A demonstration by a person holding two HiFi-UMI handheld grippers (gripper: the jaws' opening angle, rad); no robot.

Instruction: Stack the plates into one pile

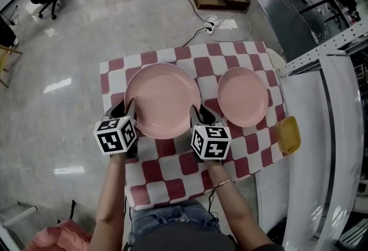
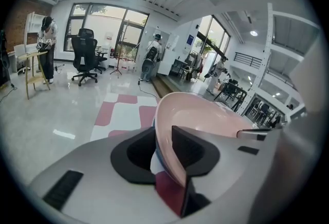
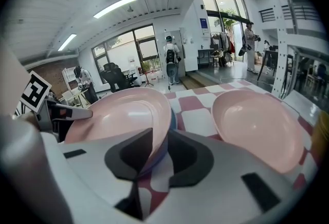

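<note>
Head view: left gripper [image 1: 125,107] and right gripper [image 1: 201,111], jaws apart, straddle the large pink plate [image 1: 163,97] at its rim; small pink plate [image 1: 243,96] right of both.

- A large round pink plate [image 1: 163,100] lies on a red-and-white checked tablecloth [image 1: 164,172].
- A smaller round pink plate [image 1: 243,96] lies just beside it, to the right.
- The left gripper [image 1: 125,108] and the right gripper [image 1: 201,113] each straddle the large plate's near rim.
</note>
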